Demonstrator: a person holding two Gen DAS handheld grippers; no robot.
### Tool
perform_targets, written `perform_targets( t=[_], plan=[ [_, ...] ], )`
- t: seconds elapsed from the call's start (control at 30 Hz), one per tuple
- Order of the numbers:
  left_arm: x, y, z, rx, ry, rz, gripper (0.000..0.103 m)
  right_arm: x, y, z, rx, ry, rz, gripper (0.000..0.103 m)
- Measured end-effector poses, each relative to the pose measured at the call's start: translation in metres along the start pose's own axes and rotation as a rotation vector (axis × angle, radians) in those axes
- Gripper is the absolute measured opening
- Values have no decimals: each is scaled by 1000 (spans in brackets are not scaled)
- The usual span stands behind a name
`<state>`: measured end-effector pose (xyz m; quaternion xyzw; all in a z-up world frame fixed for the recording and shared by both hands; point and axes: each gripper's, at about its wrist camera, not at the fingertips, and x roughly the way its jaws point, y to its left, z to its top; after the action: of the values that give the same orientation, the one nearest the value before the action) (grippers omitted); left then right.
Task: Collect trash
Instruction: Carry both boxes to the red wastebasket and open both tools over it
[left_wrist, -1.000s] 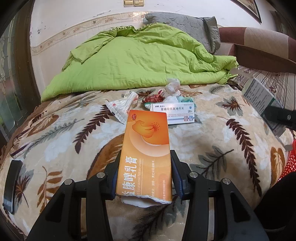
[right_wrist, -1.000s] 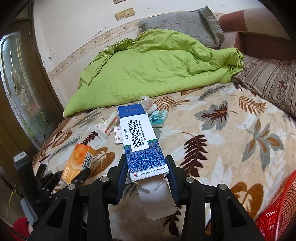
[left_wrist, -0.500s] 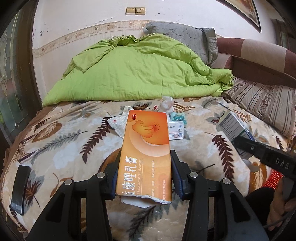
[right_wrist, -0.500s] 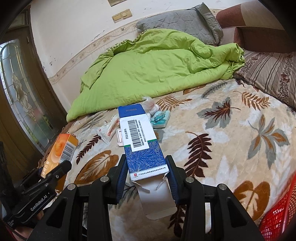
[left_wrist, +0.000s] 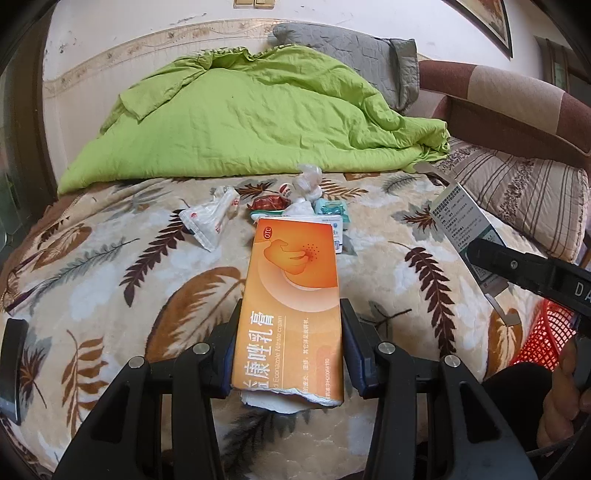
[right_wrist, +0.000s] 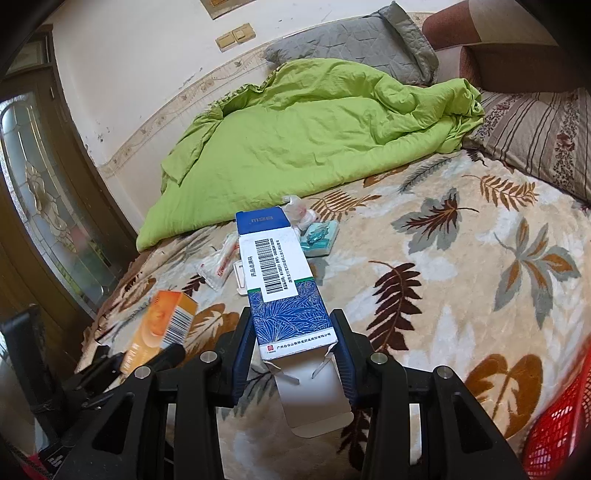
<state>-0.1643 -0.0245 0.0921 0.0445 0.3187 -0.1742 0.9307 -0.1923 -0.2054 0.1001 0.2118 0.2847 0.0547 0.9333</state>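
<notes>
A: Two cartons are being carried at once. The left gripper (left_wrist: 291, 332) is clamping an orange cream carton (left_wrist: 291, 306) between its jaws, torn end toward the camera. The right gripper (right_wrist: 293, 347) is gripping a blue-and-white medicine box (right_wrist: 284, 284), its flap hanging open.

B: Which step is this?

A: Both seem lifted clear of the bed (right_wrist: 461, 295), so the carrying step is looking under way. A red mesh basket (right_wrist: 561, 424) is showing at the right edge; its contents are hidden. Next, I judge, both grippers are needing to swing there and let go.

B: More trash?

A: Yes, wrappers (left_wrist: 212, 221) and a teal packet (right_wrist: 319, 236) are lying beside the green quilt (left_wrist: 251, 118).
</notes>
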Motion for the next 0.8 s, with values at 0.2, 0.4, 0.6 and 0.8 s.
perform_targets(
  t=[0.2,0.4,0.6,0.8],
  plan=[
    [-6,-26,14,71,20,-113,45,-44,-19,6,64,-69,27,44],
    [-15,-102,37,187,49,-343,45,-130,-90,9,167,-170,-86,44],
    [-14,-197,45,271,141,-584,45,-200,-172,-4,285,-201,-318,44],
    [0,-293,33,341,252,-730,45,-240,-229,-33,396,-190,-482,45]
  ],
)
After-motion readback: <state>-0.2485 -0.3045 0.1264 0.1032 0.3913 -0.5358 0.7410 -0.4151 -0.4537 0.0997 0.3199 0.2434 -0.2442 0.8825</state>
